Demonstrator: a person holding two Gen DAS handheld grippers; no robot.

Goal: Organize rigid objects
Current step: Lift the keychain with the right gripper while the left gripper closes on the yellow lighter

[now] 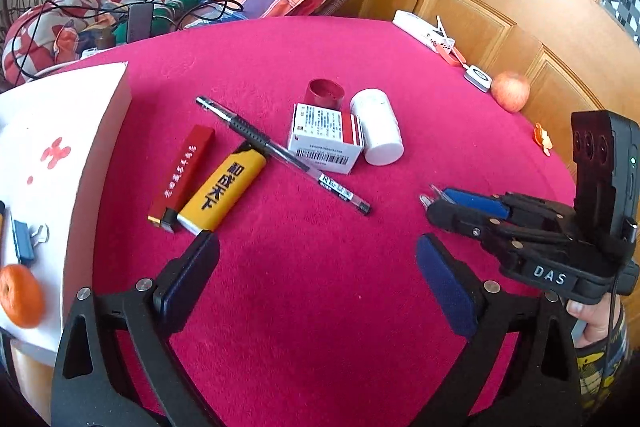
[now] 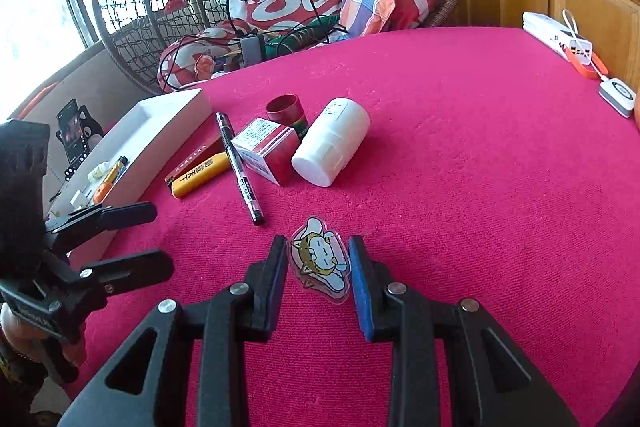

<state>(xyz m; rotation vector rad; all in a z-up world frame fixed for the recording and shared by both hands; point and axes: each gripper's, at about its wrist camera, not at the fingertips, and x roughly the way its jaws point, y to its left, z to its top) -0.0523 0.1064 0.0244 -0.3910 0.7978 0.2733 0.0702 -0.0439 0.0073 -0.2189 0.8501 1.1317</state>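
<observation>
**A:** Now, the right side?
**B:** My right gripper, lower centre of its view: jaws clenched on the cat charm, one pad against each edge, over the pink desk.
**A:** And the left?
**B:** My left gripper, bottom of its view: jaws released, wide, nothing between.
**A:** The rest?
**B:** Mid-frame cluster. The pen lies across the yellow lighter, with the red lighter beside it. The small carton touches the white bottle, which lies on its side. The white tray is at the left edge.
</observation>
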